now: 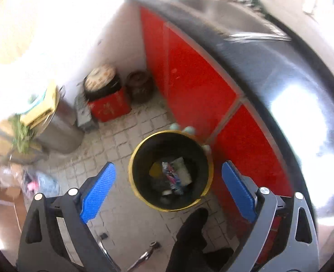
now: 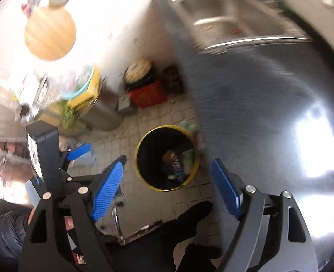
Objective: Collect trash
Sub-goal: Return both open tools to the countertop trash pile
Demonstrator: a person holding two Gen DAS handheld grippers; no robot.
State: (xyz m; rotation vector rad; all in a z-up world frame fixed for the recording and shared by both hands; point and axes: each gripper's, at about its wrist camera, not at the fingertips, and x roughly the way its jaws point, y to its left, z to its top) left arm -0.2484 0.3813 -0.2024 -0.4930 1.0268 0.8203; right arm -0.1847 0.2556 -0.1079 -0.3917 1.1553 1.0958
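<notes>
Both claws hang spread and empty above the bin (image 1: 170, 170): left claw (image 1: 168, 192), right claw (image 2: 167, 191). The trash (image 1: 173, 176) lies at the bin's bottom, on the floor beside the table (image 1: 280, 72). Those wrappers look light, crinkly and slippery; pinch a folded edge.

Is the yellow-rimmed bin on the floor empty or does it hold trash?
Holds trash: the bin stands upright, with wrappers lying at its bottom.
</notes>
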